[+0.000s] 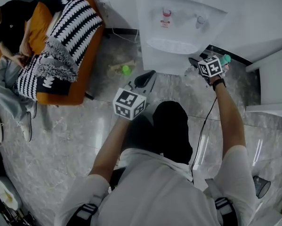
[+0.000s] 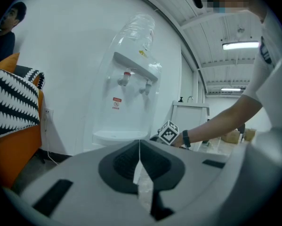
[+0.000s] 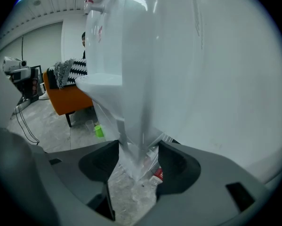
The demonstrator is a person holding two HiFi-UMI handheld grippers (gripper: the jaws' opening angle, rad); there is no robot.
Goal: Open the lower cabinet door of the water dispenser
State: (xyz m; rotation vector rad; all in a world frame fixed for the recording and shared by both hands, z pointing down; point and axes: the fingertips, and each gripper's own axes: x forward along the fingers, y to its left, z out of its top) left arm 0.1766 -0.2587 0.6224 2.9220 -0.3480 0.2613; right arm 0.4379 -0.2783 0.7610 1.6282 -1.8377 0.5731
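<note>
Head view: water dispenser point(image 1: 178, 32) against the wall, seen from above, its front face hidden. Right gripper point(image 1: 196, 61) at its lower right corner; left gripper point(image 1: 145, 79) apart, over the floor point(image 1: 84, 135).

Left gripper view: left gripper point(image 2: 140, 161) jaws pressed together, nothing between. Whole dispenser point(image 2: 126, 107) upright ahead, beyond the jaws.

Right gripper view only: right gripper point(image 3: 138, 159) jaws spread, the vertical corner edge of the lower cabinet point(image 3: 131, 126) standing between them; contact with the pads unclear. Green bottle point(image 3: 99, 131) on the floor to the left.
</note>
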